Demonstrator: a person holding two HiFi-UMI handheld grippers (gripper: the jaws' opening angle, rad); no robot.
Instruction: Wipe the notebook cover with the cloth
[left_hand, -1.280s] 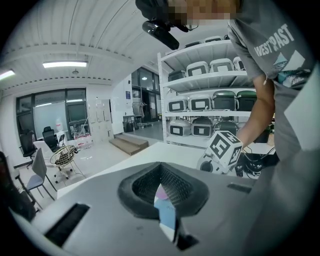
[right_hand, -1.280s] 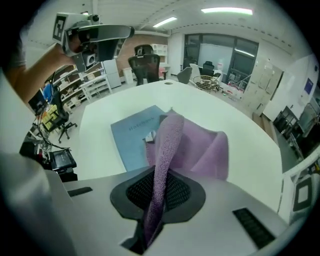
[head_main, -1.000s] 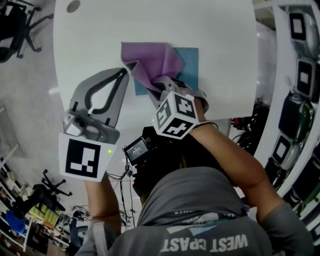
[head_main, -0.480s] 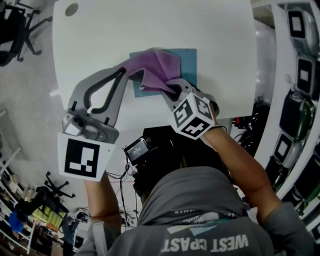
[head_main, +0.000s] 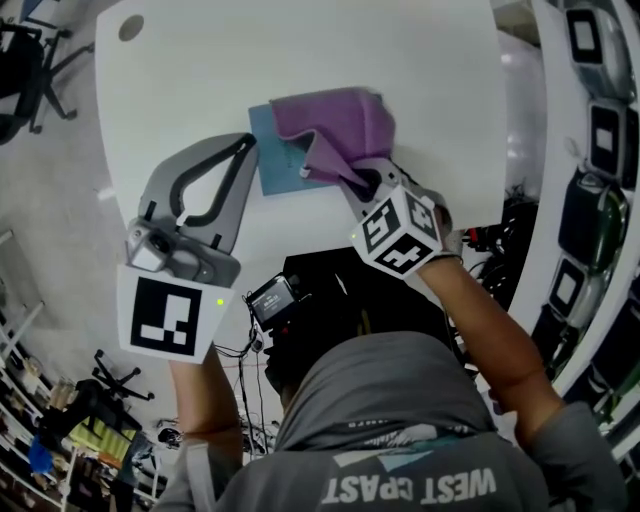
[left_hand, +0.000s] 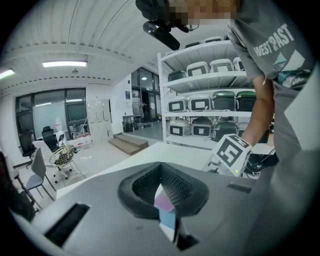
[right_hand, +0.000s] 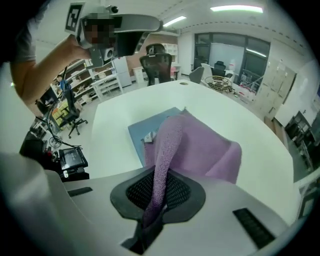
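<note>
A blue notebook (head_main: 272, 152) lies flat on the white table (head_main: 300, 50). A purple cloth (head_main: 335, 122) is draped over its right part, leaving the left strip bare. My right gripper (head_main: 347, 179) points steeply down at the notebook's near edge, shut on a bunched fold of the cloth (right_hand: 200, 147). In the right gripper view that fold runs up between the jaws (right_hand: 150, 220), with the notebook (right_hand: 149, 131) behind. My left gripper (head_main: 246, 142) is shut, its tip at the notebook's left edge. Its own view shows only a sliver of purple and blue between the jaws (left_hand: 166, 212).
Shelves of lidded bins (head_main: 598, 150) line the right side, close to the table's edge. An office chair (head_main: 30, 60) stands on the floor at the far left. More chairs (right_hand: 156, 60) stand beyond the table's far end.
My right gripper has dragged the cloth to the right across the notebook, uncovering its left strip. The left gripper has stayed where it was.
</note>
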